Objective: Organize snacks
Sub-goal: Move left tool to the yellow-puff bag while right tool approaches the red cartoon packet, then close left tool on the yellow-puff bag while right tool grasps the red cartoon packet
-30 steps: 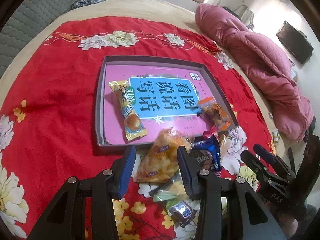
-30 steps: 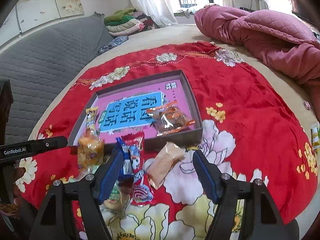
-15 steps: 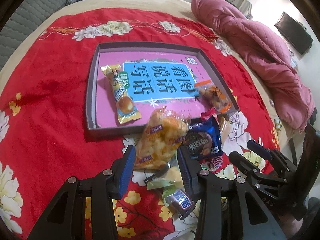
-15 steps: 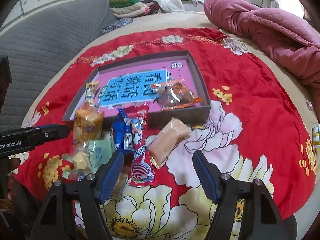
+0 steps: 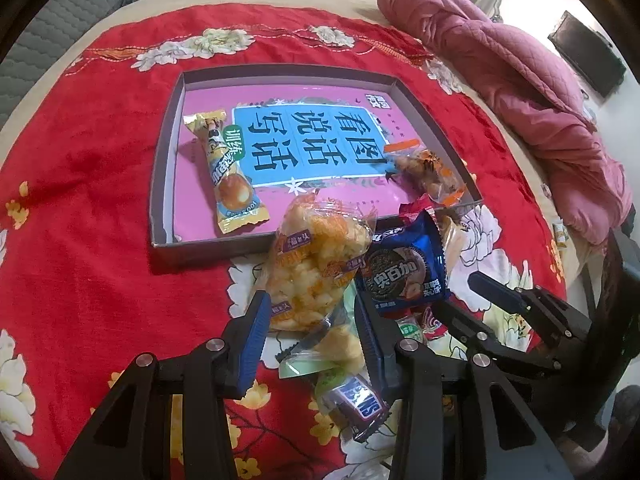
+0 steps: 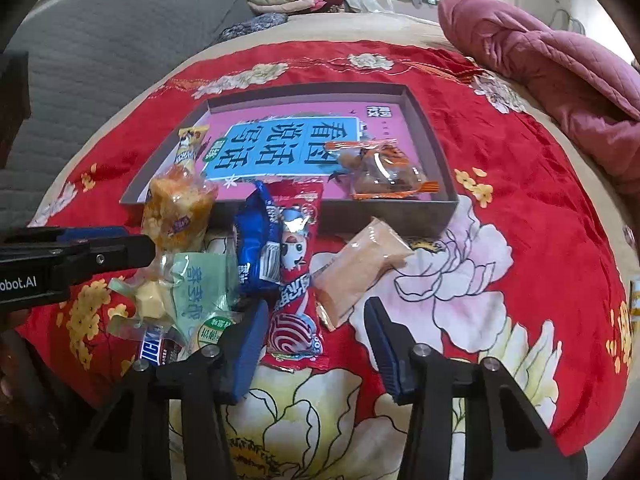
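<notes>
Two snacks lie in the box [image 5: 160, 184], heap [image 5: 360, 280] remains near; left claw [image 5: 308, 320] and right claw [image 6: 316, 336] both apart.

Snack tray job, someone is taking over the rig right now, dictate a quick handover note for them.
Left gripper: open, fingers on either side of the puffed snack bag, not closed on it.
Right gripper: open, empty, over the red packet and the peach packet.
Done: the yellow egg-roll packet and the orange-trimmed packet lie in the tray.
Left: the pile in front of the tray, including the blue cookie pack, the green packet and the Snickers bar.
</notes>
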Tool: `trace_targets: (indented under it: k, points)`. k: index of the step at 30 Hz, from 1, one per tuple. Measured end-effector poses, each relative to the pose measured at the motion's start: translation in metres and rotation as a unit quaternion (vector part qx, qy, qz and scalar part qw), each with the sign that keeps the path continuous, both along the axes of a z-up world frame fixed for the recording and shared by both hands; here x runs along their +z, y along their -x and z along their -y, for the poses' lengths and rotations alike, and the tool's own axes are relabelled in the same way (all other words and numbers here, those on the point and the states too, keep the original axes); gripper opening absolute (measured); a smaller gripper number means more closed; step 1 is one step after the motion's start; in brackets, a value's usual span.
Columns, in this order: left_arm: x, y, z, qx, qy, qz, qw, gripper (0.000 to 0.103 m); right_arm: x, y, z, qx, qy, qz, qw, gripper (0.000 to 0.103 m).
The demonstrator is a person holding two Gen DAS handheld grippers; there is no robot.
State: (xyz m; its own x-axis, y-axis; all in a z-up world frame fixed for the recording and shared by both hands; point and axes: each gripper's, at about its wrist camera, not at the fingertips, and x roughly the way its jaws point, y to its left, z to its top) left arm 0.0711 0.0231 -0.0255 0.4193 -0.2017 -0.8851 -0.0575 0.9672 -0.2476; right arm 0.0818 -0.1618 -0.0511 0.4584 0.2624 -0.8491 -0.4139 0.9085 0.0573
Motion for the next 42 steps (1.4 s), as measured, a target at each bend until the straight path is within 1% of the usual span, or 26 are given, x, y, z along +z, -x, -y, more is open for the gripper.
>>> trace_targets:
  k: [3, 6, 9, 10, 11, 18, 21, 23, 25, 26, 30, 33, 37, 42]
  points:
    - [-0.003, -0.002, 0.0, 0.001, 0.0, -0.003, 1.0, 0.044, -0.002, -0.001, -0.006, 0.012, 0.008, 0.004, 1.0, 0.044]
    - [-0.006, -0.004, 0.001, 0.001, -0.001, -0.005, 1.0, 0.044, -0.005, -0.002, -0.015, 0.026, 0.021, 0.01, 0.999, 0.044]
    - [-0.007, -0.007, 0.004, 0.0, -0.012, -0.001, 0.9999, 0.045, -0.008, -0.002, -0.023, 0.04, 0.035, 0.02, 0.998, 0.044]
    - [-0.007, -0.008, 0.004, -0.001, -0.014, 0.0, 0.9999, 0.049, -0.008, -0.003, -0.025, 0.044, 0.037, 0.023, 0.998, 0.044]
    - [-0.007, -0.01, 0.005, -0.002, -0.014, 0.001, 0.9999, 0.05, -0.008, -0.004, -0.026, 0.046, 0.038, 0.026, 0.998, 0.044]
    - [-0.01, -0.013, 0.008, -0.004, -0.022, 0.001, 0.9997, 0.054, -0.015, -0.013, -0.03, 0.055, 0.047, 0.034, 0.997, 0.044]
    - [-0.012, -0.016, 0.011, -0.006, -0.028, -0.001, 0.9996, 0.059, -0.017, -0.018, -0.03, 0.056, 0.048, 0.041, 0.996, 0.04]
    - [-0.014, -0.018, 0.013, -0.006, -0.033, -0.001, 0.9994, 0.061, -0.019, -0.021, -0.03, 0.059, 0.046, 0.046, 0.996, 0.038]
    - [-0.016, -0.021, 0.013, -0.005, -0.038, -0.002, 0.9992, 0.061, -0.02, -0.023, -0.032, 0.064, 0.046, 0.05, 0.996, 0.028]
    - [-0.018, -0.023, 0.013, -0.004, -0.038, -0.003, 0.9993, 0.061, -0.021, -0.024, -0.033, 0.069, 0.043, 0.049, 0.995, 0.021]
    - [-0.027, -0.028, 0.011, 0.005, -0.038, -0.014, 0.9992, 0.061, -0.023, -0.023, -0.035, 0.075, 0.041, 0.048, 0.995, 0.019]
    - [-0.029, -0.03, 0.011, 0.007, -0.036, -0.015, 0.9992, 0.061, -0.022, -0.024, -0.031, 0.074, 0.021, 0.036, 0.996, 0.017]
    - [-0.031, -0.033, 0.009, 0.011, -0.028, -0.013, 0.9995, 0.061, -0.022, -0.024, -0.025, 0.063, 0.009, 0.021, 0.998, 0.017]
    - [-0.032, -0.032, 0.006, 0.013, -0.015, -0.009, 0.9998, 0.06, -0.018, -0.024, -0.014, 0.045, -0.007, 0.016, 0.999, 0.016]
